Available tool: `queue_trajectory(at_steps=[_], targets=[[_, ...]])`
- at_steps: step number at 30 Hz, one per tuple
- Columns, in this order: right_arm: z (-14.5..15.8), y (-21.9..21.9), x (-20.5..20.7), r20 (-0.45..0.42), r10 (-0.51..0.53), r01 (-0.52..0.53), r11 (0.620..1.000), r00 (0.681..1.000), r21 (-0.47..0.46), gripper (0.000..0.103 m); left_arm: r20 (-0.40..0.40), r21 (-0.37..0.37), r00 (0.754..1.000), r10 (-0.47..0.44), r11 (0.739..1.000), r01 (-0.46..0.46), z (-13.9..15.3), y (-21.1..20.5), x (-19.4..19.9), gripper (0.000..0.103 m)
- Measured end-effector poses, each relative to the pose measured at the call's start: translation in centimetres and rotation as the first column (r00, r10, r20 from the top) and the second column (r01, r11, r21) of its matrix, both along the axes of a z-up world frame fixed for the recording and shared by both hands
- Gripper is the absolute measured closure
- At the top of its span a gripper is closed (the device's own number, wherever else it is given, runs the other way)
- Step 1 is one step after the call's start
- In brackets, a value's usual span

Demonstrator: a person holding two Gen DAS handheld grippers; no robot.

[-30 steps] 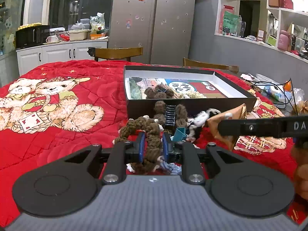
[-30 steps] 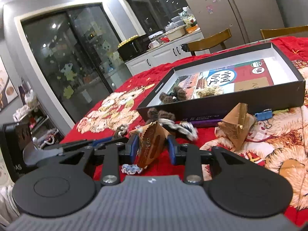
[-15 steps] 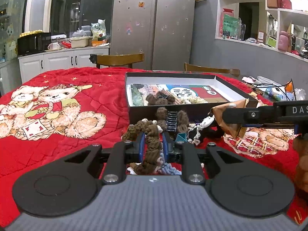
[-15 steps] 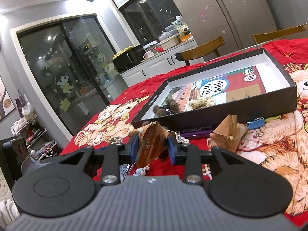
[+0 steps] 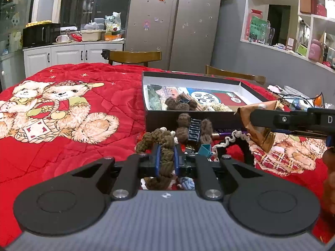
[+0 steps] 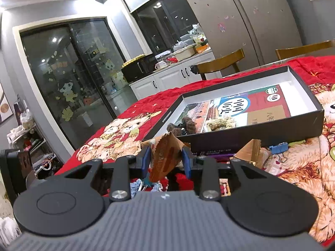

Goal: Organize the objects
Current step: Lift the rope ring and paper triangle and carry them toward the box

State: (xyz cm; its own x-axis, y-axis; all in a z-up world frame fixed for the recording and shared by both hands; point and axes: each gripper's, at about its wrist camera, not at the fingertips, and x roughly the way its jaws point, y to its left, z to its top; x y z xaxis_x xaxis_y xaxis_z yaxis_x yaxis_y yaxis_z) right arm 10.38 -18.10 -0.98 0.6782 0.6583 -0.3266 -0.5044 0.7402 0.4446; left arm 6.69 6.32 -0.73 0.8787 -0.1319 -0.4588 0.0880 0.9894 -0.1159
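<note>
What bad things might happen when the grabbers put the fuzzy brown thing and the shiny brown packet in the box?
The brown scrunchie in the left gripper hangs loose, so it might snag the box wall. The brown packet sits tilted in the right gripper and may slip out. Both grippers are close together and might bump.

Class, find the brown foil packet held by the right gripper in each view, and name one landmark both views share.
Left wrist view: the brown foil packet is at right, in front of the box's near corner.
Right wrist view: lower centre, between the blue pads.
Shared landmark: the black box.
</note>
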Motion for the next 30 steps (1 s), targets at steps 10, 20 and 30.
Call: queue_trajectory(at_steps=[10,20,30], targets=[[1.5,-0.2,-0.7,0.023,-0.004,0.004,1.0,1.0,0.026,0.067,0.024,0.008,1.0,0.01,1.0,-0.01,0.5,0.3,0.1,0.088],[3.2,-0.1,-0.3,0.038,0.008,-0.01,0.999,0.999,0.042,0.067,0.04,-0.014,0.999,0.032,0.999,-0.031,2.2,1.0,0.4,0.088],[5.3,1.6,1.4,0.071,0.011,-0.013,1.0,0.997,0.026,0.067,0.087,0.004,0.991,0.1,0.995,-0.101,5.6,1.4,1.3,0.088]])
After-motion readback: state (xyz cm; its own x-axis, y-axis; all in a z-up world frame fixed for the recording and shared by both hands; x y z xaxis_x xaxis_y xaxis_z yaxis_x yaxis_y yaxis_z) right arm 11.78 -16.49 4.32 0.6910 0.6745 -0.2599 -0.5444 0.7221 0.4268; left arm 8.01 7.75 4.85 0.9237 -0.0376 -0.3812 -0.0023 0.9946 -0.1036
